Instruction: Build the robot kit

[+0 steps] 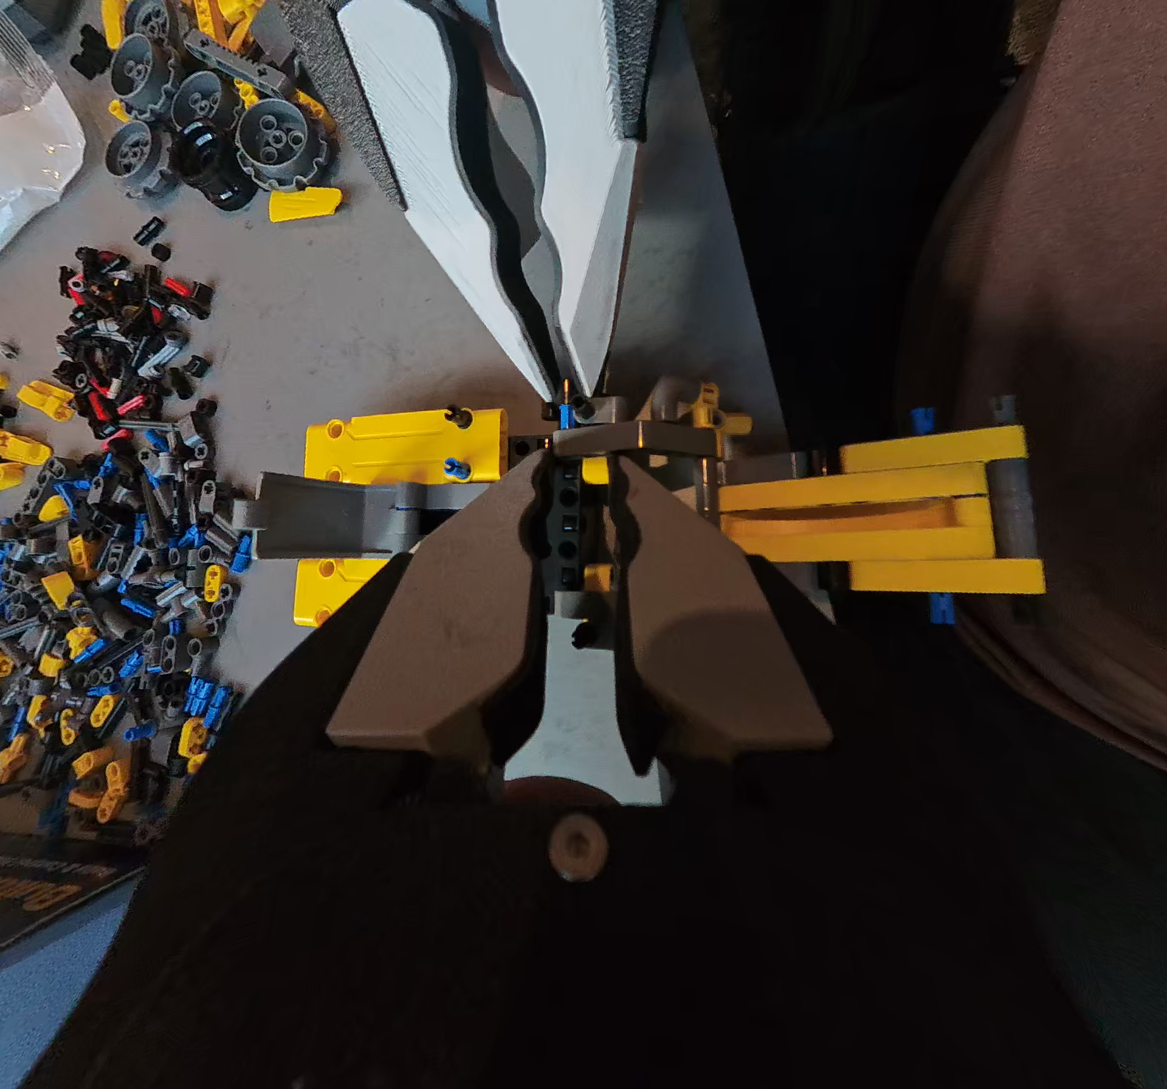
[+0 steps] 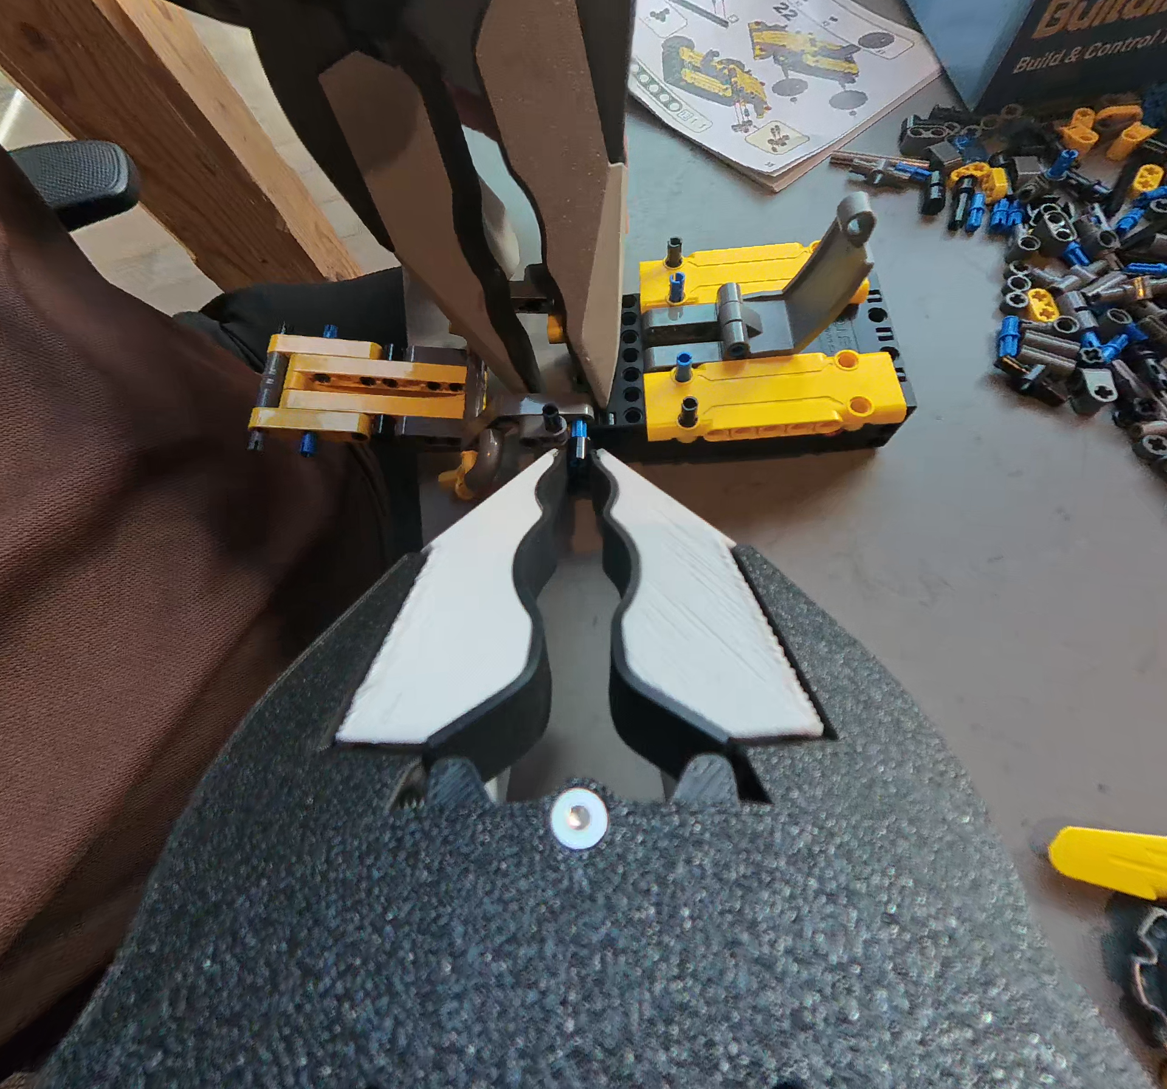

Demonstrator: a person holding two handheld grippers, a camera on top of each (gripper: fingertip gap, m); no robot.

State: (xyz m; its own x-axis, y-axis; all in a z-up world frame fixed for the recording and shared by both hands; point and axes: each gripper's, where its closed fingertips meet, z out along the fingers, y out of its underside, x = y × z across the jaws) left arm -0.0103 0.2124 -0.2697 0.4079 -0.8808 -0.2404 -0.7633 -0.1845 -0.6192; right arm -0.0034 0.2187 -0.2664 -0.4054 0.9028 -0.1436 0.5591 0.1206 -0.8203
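My left gripper [image 1: 578, 478] clamps the black beam [image 1: 570, 528] of the yellow model [image 2: 770, 358]; my right gripper [image 2: 578, 459] pinches a blue-black pin [image 2: 578, 443] at the grey link [image 2: 543, 411]. Misaligned, that pin could slip free.

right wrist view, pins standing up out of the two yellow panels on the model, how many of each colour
blue pins: 2
black pins: 2
total: 4, with one blue and one black on each of the yellow panels
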